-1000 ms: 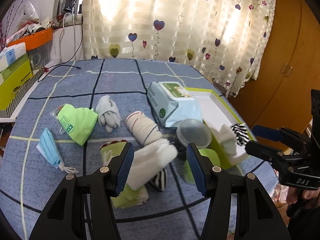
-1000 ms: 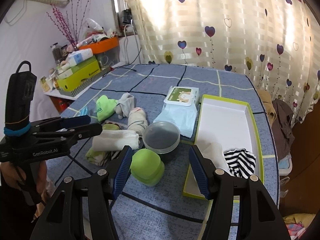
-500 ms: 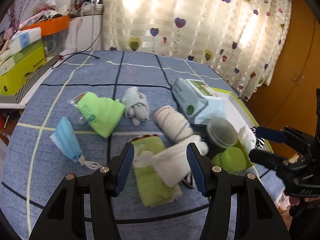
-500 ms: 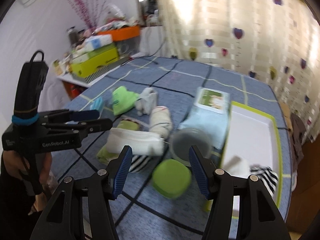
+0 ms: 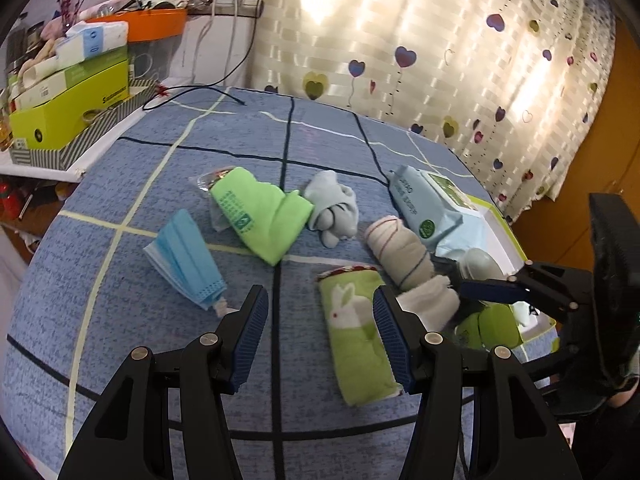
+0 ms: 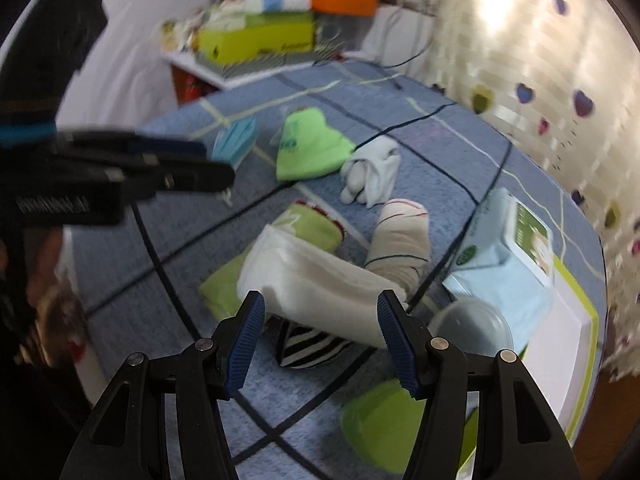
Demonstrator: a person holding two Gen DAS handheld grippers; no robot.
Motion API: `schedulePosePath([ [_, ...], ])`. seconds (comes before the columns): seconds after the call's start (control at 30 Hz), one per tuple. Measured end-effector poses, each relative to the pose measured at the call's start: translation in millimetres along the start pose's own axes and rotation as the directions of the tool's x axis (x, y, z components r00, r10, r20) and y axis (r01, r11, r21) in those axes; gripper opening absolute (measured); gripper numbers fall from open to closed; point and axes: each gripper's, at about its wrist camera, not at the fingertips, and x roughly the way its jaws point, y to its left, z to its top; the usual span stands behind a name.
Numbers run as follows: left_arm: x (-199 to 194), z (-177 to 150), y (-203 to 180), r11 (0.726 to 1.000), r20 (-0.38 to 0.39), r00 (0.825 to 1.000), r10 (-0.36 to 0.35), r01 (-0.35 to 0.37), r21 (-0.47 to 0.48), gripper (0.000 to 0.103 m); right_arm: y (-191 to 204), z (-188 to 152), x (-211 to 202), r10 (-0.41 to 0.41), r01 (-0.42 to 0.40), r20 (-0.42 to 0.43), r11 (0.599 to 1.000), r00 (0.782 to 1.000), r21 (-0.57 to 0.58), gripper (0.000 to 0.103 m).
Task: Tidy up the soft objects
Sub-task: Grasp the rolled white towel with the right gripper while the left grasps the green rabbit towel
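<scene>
The right gripper (image 6: 322, 334) hangs with its jaws apart over a folded white towel (image 6: 316, 280), whose long axis runs from ten o'clock to four o'clock atop the green rabbit towel (image 5: 358, 332) and a striped sock (image 6: 304, 346). The left gripper (image 5: 320, 330) is spread wide too, holding nothing. At three o'clock the green-rimmed tray (image 6: 576, 344) seems bare inside, though the view is blurred.

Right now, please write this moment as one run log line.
left gripper: open, empty, over cloth | right gripper: open, empty, over white towel | towel on green towel | tray to right
</scene>
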Motion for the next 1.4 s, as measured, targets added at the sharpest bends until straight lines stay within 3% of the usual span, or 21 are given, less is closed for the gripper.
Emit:
schedulePosePath([
  [0.4,1,0,10,1.000,-0.003,1.000,-0.002,0.002,-0.027,0.056,11,5,41,-0.067,0.014,-0.171,0.955,0.983,-0.296,0.061],
  [0.53,2,0,13,0.999,-0.003,1.000,0.003,-0.003,-0.037,0.056,3,13,33,0.007,-0.039,-0.137,0.972,0.991,-0.231,0.060],
  [0.6,3,0,15,0.999,-0.005,1.000,0.003,-0.003,-0.045,0.056,-1,15,31,0.024,-0.049,-0.123,0.978,0.992,-0.203,0.049],
  [0.77,5,-1,13,0.999,-0.015,1.000,-0.007,0.007,-0.048,0.056,-6,19,34,0.046,-0.061,-0.105,0.987,0.993,-0.152,0.045],
  [0.9,7,-3,11,0.999,-0.020,1.000,-0.012,0.011,-0.048,0.056,-10,23,35,0.029,-0.036,-0.075,0.994,0.997,-0.099,0.023],
  [0.97,7,-4,9,0.999,-0.023,1.000,-0.019,0.018,-0.043,0.056,-9,24,34,0.016,-0.022,-0.061,0.996,0.998,-0.091,0.020],
  [1.2,15,-10,-3,0.997,-0.049,0.997,-0.062,0.060,-0.044,0.056,-20,25,-5,0.016,-0.018,0.083,1.000,0.996,0.021,0.016],
  [1.4,32,-16,-16,0.995,-0.096,0.992,-0.082,0.076,-0.064,0.056,-20,21,-30,0.005,-0.013,0.135,0.998,0.991,0.061,0.016],
])
